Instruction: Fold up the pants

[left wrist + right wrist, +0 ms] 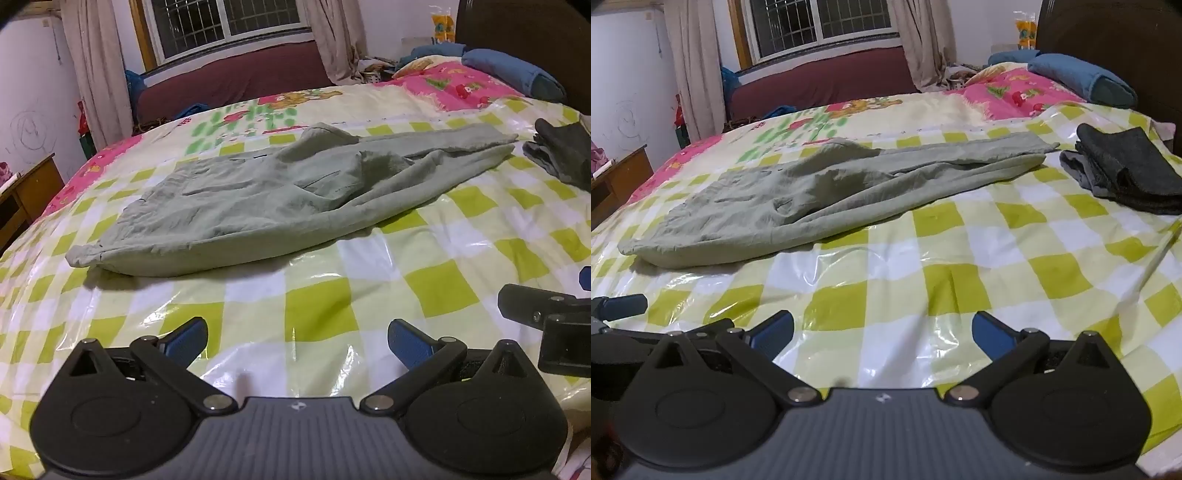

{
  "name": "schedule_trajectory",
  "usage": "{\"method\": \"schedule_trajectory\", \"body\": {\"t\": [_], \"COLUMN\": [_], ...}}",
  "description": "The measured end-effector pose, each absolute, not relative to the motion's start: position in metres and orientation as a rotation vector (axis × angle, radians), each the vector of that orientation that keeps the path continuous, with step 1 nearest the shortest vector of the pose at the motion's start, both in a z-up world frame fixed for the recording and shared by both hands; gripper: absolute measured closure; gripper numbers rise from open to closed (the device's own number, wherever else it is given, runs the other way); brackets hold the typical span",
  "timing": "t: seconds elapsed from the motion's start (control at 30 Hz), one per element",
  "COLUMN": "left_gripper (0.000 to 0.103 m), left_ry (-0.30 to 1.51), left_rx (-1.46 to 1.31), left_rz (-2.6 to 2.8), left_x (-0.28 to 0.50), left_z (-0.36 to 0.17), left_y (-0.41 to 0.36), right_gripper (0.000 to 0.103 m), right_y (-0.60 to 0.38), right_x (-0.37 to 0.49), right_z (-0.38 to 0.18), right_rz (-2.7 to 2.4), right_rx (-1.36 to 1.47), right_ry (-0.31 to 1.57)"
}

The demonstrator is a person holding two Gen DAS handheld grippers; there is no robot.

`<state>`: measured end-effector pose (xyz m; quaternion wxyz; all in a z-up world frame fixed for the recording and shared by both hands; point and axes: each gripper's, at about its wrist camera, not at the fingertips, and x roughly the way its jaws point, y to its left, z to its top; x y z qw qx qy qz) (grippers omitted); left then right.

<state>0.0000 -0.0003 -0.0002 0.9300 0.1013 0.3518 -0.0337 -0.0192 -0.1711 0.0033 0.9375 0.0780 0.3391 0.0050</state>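
Observation:
Pale green pants (258, 199) (798, 199) lie across the bed, waistband toward the near left, legs stretching to the far right, one laid over the other with a rumpled fold in the middle. My left gripper (297, 341) hovers open over the checked cover, short of the pants, nothing between its blue pads. My right gripper (882, 334) is open too, over the cover in front of the pants. In the left wrist view the right gripper's black body (550, 325) shows at the right edge; the left gripper's finger (622, 306) shows in the right wrist view.
A glossy green-and-white checked cover (369, 295) (960, 258) spreads over the bed. Folded dark grey clothes (565, 155) (1126, 173) lie at the far right. Blue pillows (1082, 77) lie by the dark headboard. A wooden cabinet (26, 192) stands left of the bed.

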Motion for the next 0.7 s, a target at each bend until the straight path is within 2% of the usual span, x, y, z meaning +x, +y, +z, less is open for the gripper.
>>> {"method": "schedule_trajectory", "body": {"t": [0.7], "left_gripper": [0.000], "left_ry": [0.740], "left_rx": [0.184], "left_rz": [-0.081], "left_x": [0.003], "left_z": [-0.005], "left_y": [0.001], "right_gripper": [0.001], "right_y": [-0.175], "right_x": [-0.011], "right_z": [-0.011], "right_rz": [-0.019], "right_rx": [0.145], "right_ry": [0.782]}}
